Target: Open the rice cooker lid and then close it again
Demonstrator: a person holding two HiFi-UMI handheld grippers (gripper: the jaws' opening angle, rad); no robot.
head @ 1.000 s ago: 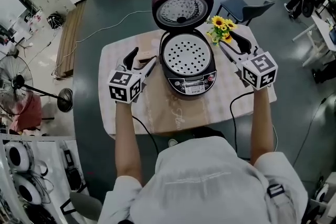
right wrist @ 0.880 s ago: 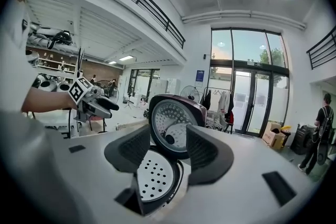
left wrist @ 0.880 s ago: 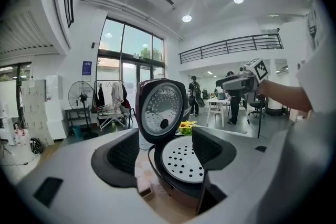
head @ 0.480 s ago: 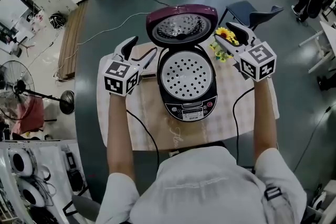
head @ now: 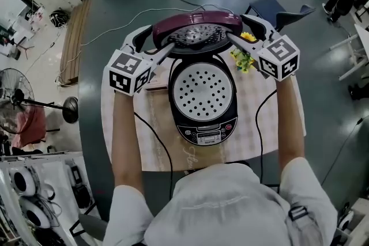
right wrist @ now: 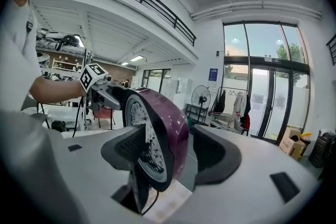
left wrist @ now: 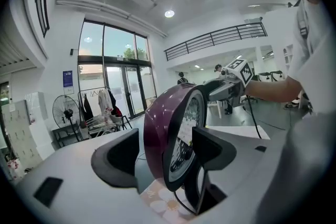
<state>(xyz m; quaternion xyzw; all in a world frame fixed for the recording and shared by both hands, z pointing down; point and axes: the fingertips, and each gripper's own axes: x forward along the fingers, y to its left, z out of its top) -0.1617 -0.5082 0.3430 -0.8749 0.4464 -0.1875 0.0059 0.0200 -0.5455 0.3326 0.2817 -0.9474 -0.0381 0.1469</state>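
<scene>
The rice cooker (head: 203,124) stands on the table with its purple lid (head: 196,25) raised upright and a perforated white tray (head: 202,86) showing inside. My left gripper (head: 154,43) straddles the lid's left edge; in the left gripper view the lid (left wrist: 176,134) stands between the jaws, with a gap on its purple side. My right gripper (head: 238,29) straddles the lid's right edge. Its jaws have just been opening, and the lid (right wrist: 160,131) is between them with a gap at the outer shell. Neither gripper clamps the lid.
Yellow artificial flowers (head: 245,57) stand right of the cooker, under my right gripper. A patterned cloth covers the small table (head: 155,135). A chair (head: 277,11) stands beyond the table, a floor fan (head: 17,98) is far left, and a cable (head: 115,29) runs across the floor.
Both grippers have moved away from the person, from beside the cooker body to the two side edges of the raised lid. The lid has stayed upright.
</scene>
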